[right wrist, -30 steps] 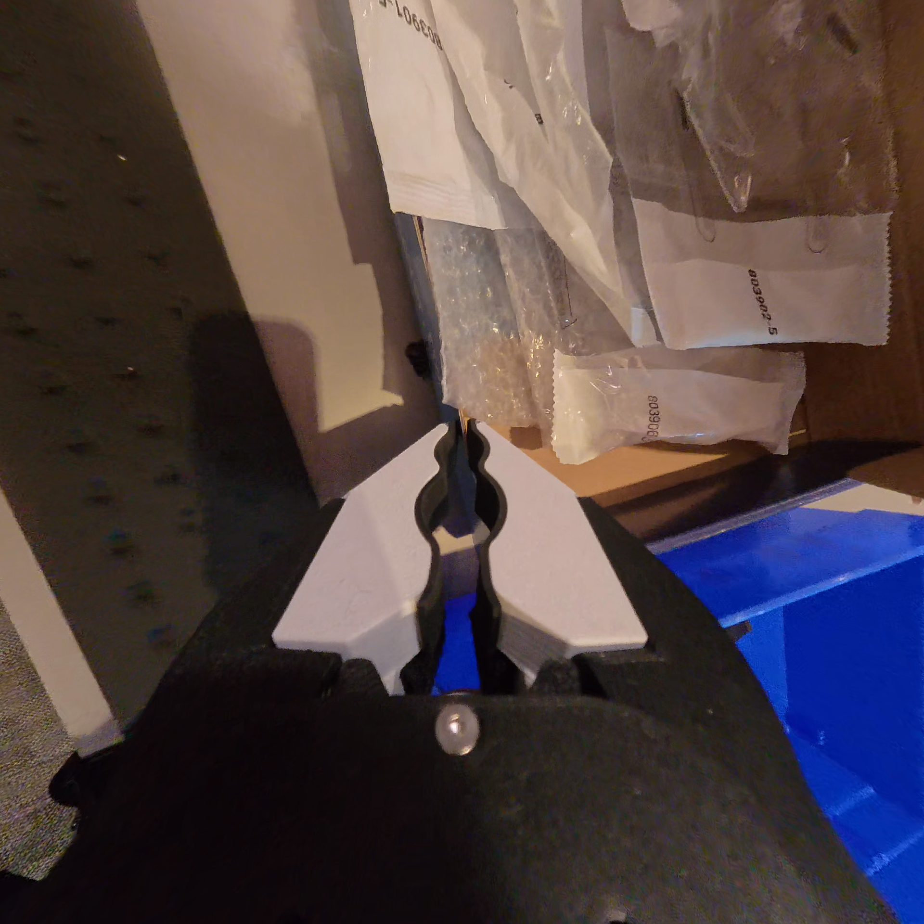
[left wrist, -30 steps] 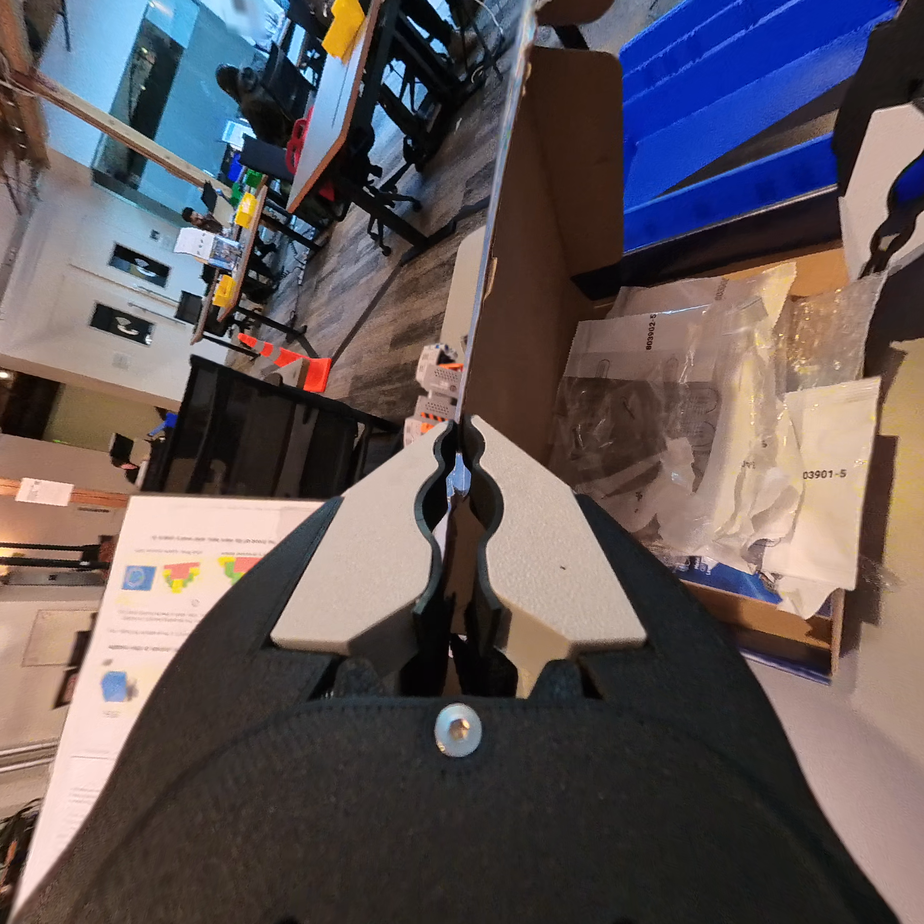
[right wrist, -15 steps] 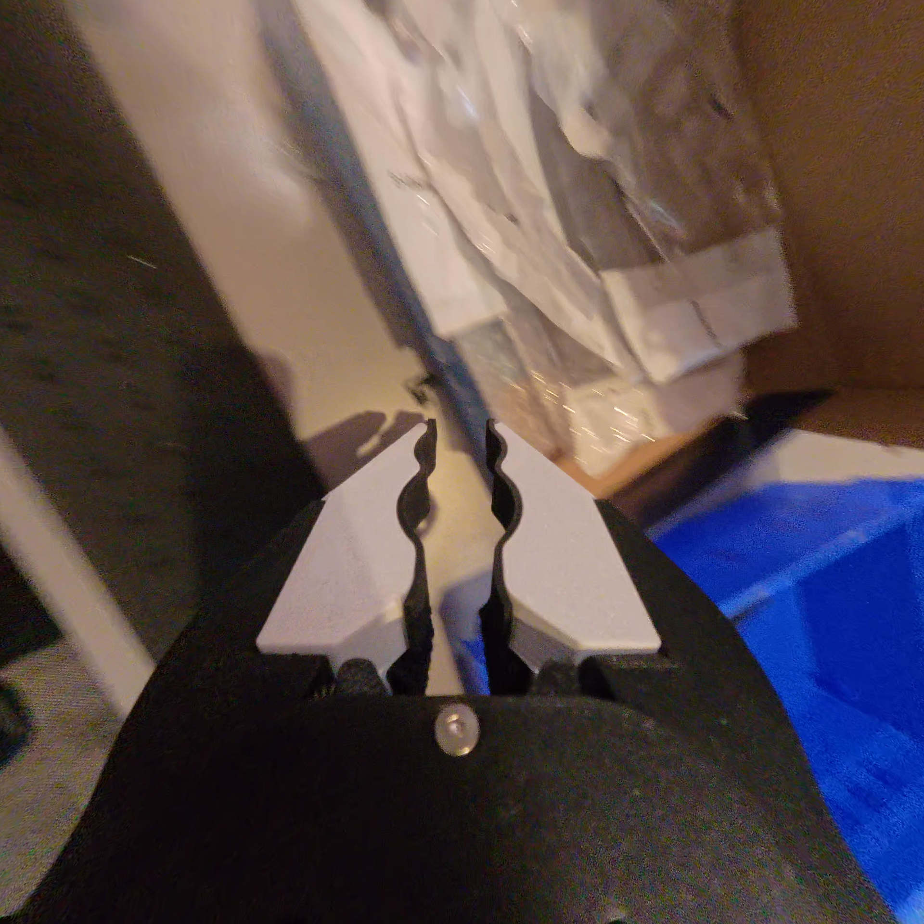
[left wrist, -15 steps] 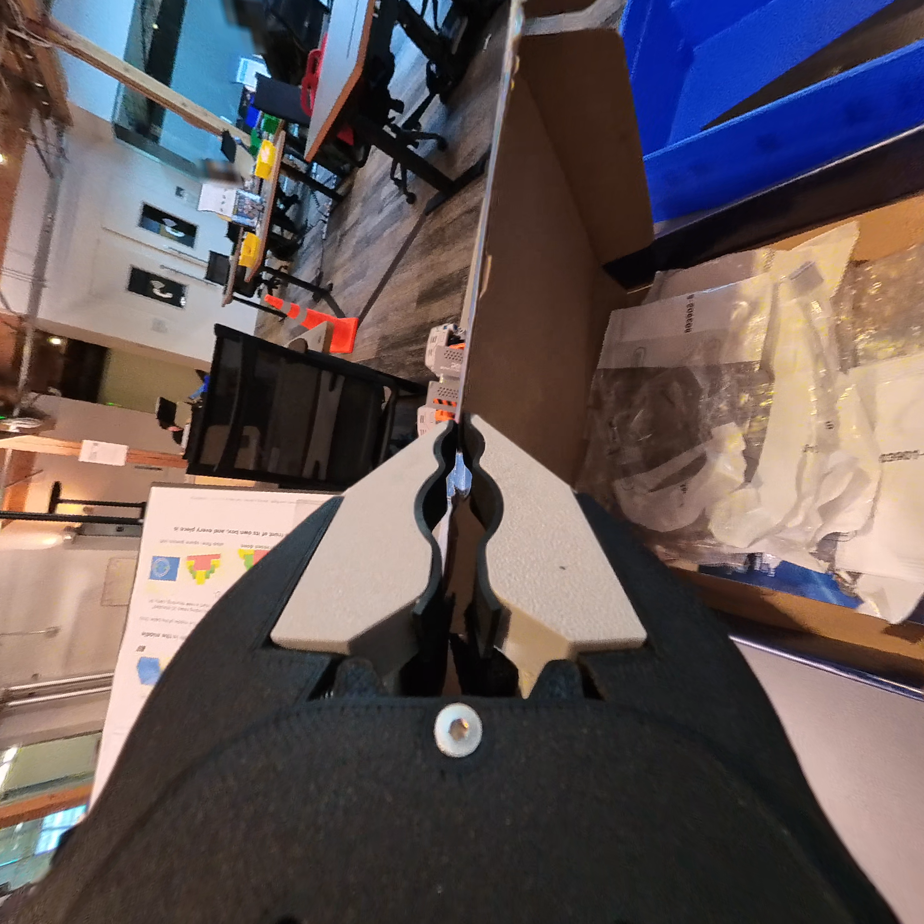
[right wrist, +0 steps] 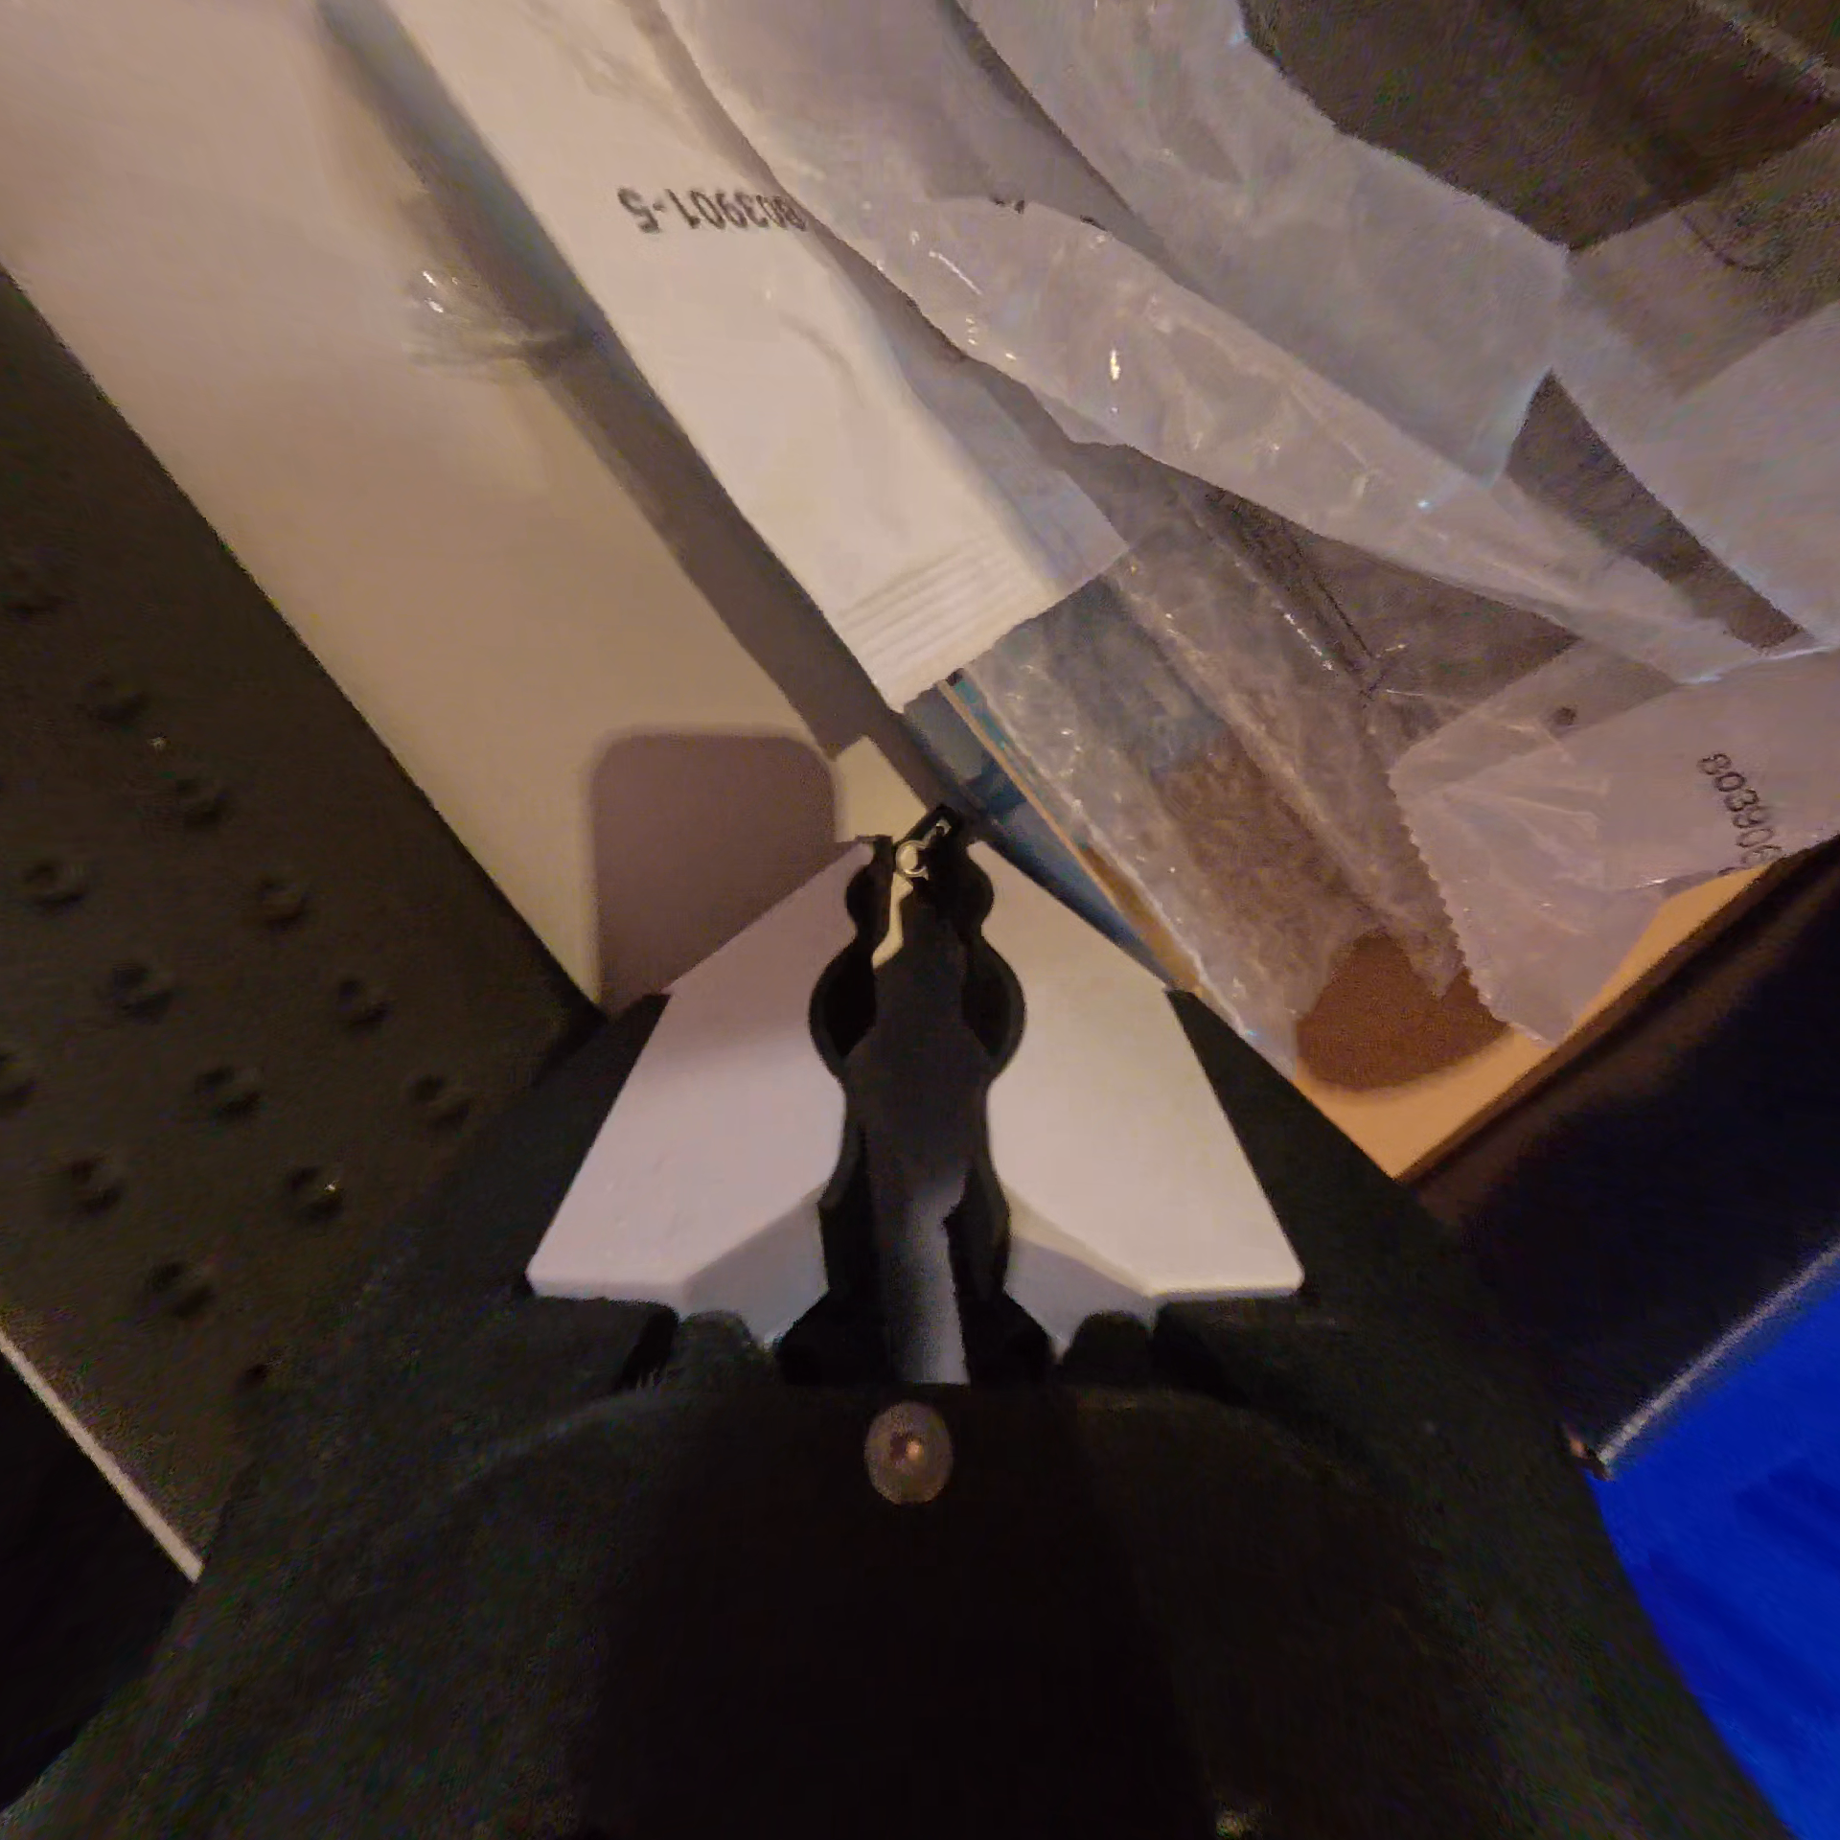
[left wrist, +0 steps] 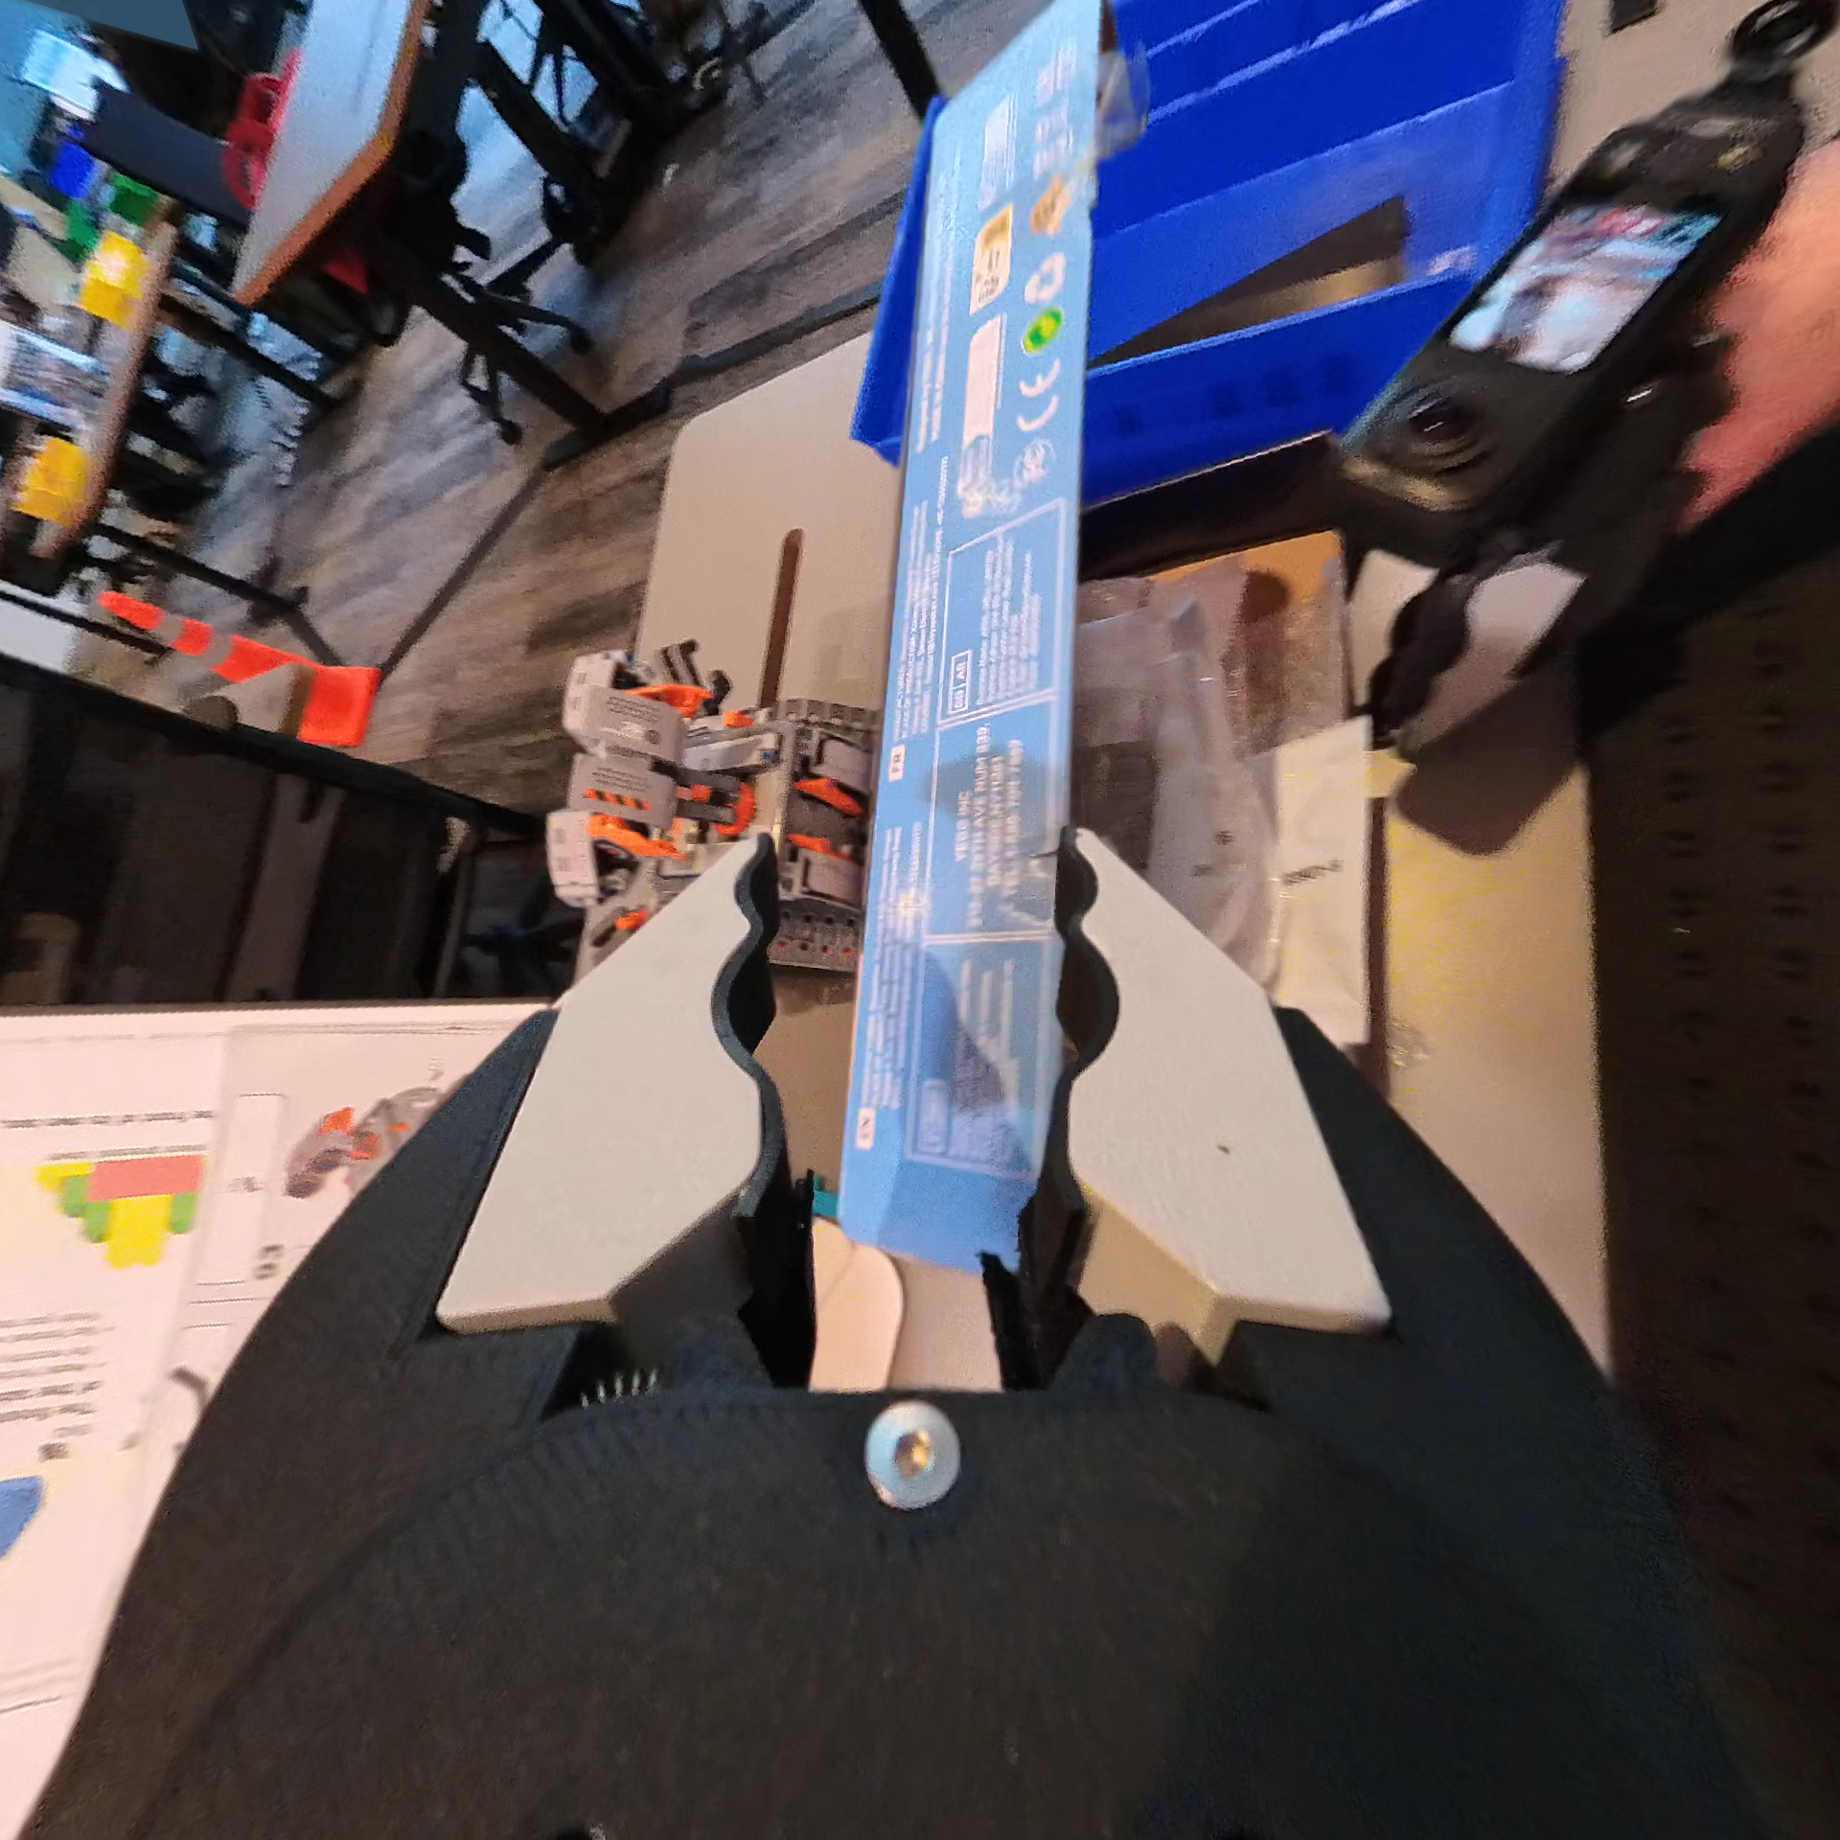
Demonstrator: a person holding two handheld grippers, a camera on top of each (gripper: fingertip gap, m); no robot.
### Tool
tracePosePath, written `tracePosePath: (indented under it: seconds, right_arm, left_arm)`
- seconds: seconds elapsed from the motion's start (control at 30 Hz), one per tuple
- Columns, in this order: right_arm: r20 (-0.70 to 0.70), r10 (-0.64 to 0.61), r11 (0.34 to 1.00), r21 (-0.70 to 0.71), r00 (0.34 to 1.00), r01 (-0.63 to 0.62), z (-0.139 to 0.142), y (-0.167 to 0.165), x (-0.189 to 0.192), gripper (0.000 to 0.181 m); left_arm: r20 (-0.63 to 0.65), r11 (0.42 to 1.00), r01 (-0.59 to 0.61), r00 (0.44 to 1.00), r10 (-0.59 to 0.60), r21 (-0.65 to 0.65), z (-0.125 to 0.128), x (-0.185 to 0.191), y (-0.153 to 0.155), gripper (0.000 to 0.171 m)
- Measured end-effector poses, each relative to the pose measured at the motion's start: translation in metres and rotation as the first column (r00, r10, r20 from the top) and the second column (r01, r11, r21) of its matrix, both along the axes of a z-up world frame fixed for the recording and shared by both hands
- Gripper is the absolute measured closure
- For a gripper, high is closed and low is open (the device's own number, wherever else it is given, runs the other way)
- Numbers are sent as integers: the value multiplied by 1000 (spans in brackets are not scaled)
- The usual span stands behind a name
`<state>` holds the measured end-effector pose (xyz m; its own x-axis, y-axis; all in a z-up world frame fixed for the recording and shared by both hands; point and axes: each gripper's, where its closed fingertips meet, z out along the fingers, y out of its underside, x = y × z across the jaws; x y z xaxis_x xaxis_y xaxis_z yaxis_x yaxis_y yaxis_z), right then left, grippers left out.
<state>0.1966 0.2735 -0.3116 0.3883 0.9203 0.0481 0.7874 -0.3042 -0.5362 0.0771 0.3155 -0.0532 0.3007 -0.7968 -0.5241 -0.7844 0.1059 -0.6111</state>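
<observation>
My left gripper is open. The blue printed flap of a cardboard box stands between its jaws and leans against the right finger. My right gripper is closed to a narrow gap at the box's near corner. A small black part with a metal ring sits between its tips on the white table. The box holds several clear and white plastic bags. The right gripper also shows in the left wrist view, held by a hand.
A blue bin stands behind the box and also shows in the right wrist view. A grey and orange brick-built model stands left of the flap. A printed sheet lies at the left. A black perforated board borders the table. My hands' fingertips stand some 30 centimeters from each other.
My left gripper has opened and let go of the flap, whose blue side now faces me. My right gripper opened, moved to the box corner and closed about the small black part.
</observation>
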Motion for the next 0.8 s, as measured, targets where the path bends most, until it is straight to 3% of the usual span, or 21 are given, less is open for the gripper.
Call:
tracePosePath:
  seconds: [0.17, 0.33, 0.6, 0.8]
  right_arm:
    - [-33, 73, 997, -34, 997, -74, 5, -16, -10, 173]
    - [-109, 229, 973, 1, 967, -230, 24, -57, -42, 173]
    - [-226, 516, 856, 173, 826, -487, 75, -129, -121, 173]
    - [-298, 583, 811, 269, 756, -519, 121, -124, -213, 174]
  left_arm:
    - [48, 995, 42, 998, -38, -90, 3, -19, -31, 119]
    - [50, 995, -78, 995, 81, -58, -5, -74, -60, 119]
    - [87, 929, -357, 927, 365, -95, -61, -193, -124, 117]
    - [72, 890, -421, 896, 438, -174, -112, -226, -183, 130]
